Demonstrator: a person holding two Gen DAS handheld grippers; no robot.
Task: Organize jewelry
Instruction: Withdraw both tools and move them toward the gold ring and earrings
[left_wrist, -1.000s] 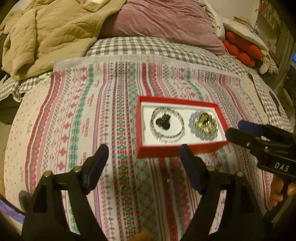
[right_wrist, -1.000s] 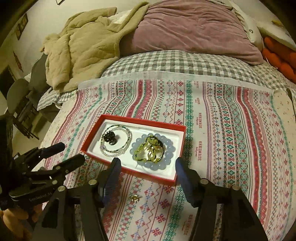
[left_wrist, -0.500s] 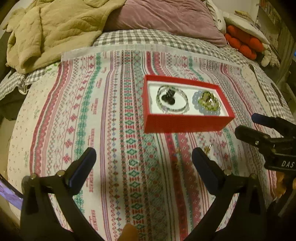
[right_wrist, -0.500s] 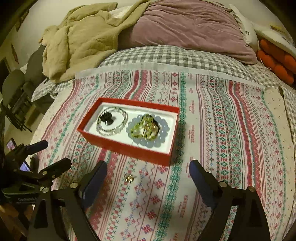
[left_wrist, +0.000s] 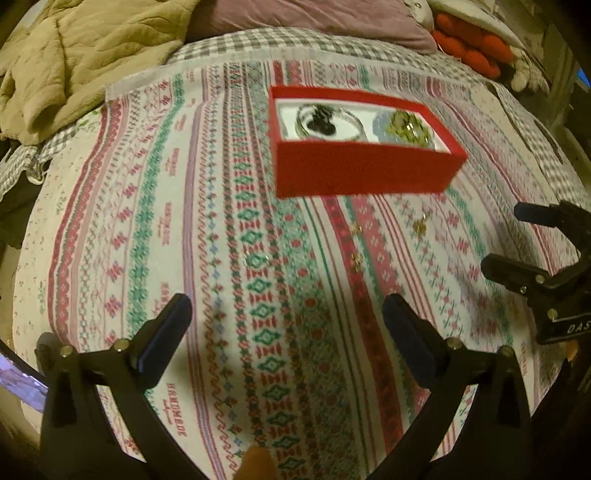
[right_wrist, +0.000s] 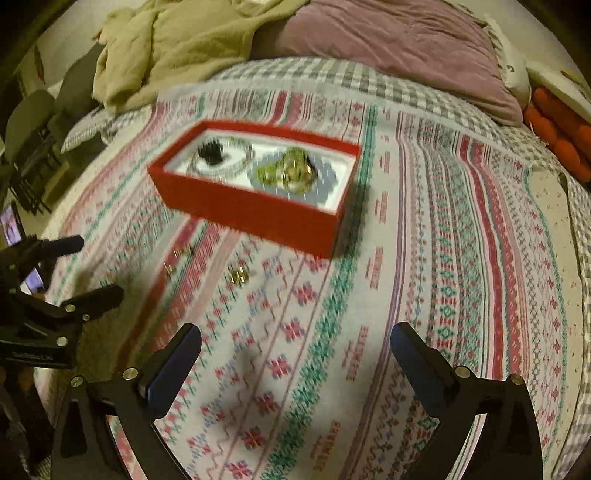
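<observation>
Jewelry is partly sorted: bracelets (right_wrist: 291, 173) lie in the red box (left_wrist: 362, 177) at upper centre, small gold pieces (right_wrist: 236, 275) wait on the bedspread (left_wrist: 166, 240), and my left gripper (left_wrist: 286, 332) and right gripper (right_wrist: 295, 354), just opened wide, hold nothing.

Dim warm light, motion-blurred (fisheye-bent edges).

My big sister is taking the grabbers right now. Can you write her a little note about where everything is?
Left hand-held gripper: open, empty, jaws just widened.
Right hand-held gripper: open, empty, jaws just widened too.
Red box sits on the patterned cloth; inside, a clear bead bracelet with a dark piece, and a pale blue bracelet with greenish pieces.
Done: those are boxed.
Left: small gold pieces lie loose on the cloth in front of the box. They probably go in next.
</observation>
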